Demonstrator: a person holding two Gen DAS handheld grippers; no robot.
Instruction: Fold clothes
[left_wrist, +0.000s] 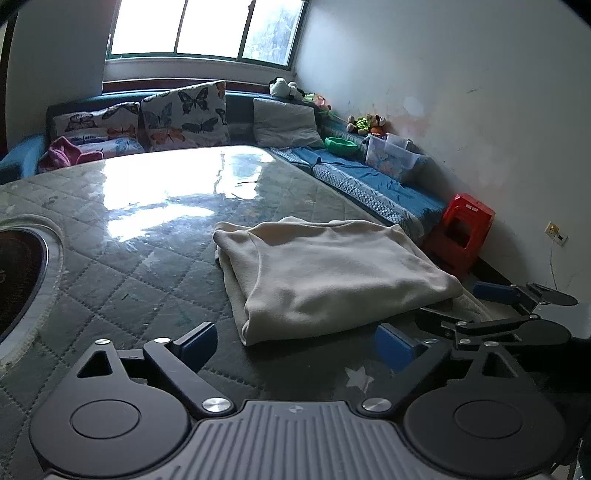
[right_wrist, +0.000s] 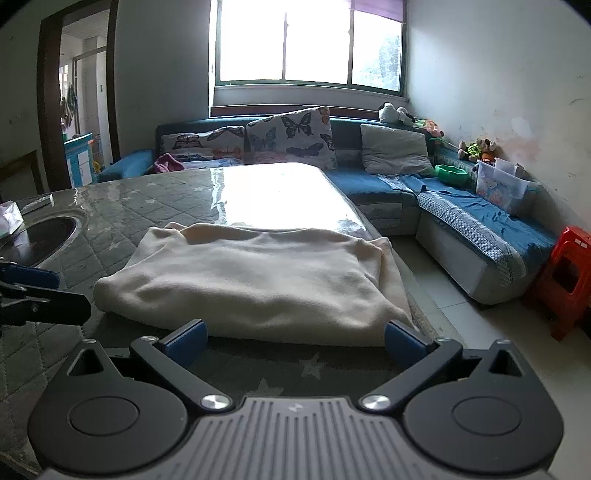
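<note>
Cream sweater (right_wrist: 251, 280) folded in flat bundle on quilted counter (right_wrist: 155, 206), long axis crosswise. Right gripper (right_wrist: 295, 341) nearer, square before near fold, jaws wide, empty. Left gripper (left_wrist: 295, 345) off bundle's left corner, jaws wide, empty.

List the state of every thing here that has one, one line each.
cream garment: folded, lying flat on the table, not gripped
left tongs: open, empty, short of the garment's near edge
right tongs: open, empty, at the garment's near edge
red stool: upright on the floor
</note>
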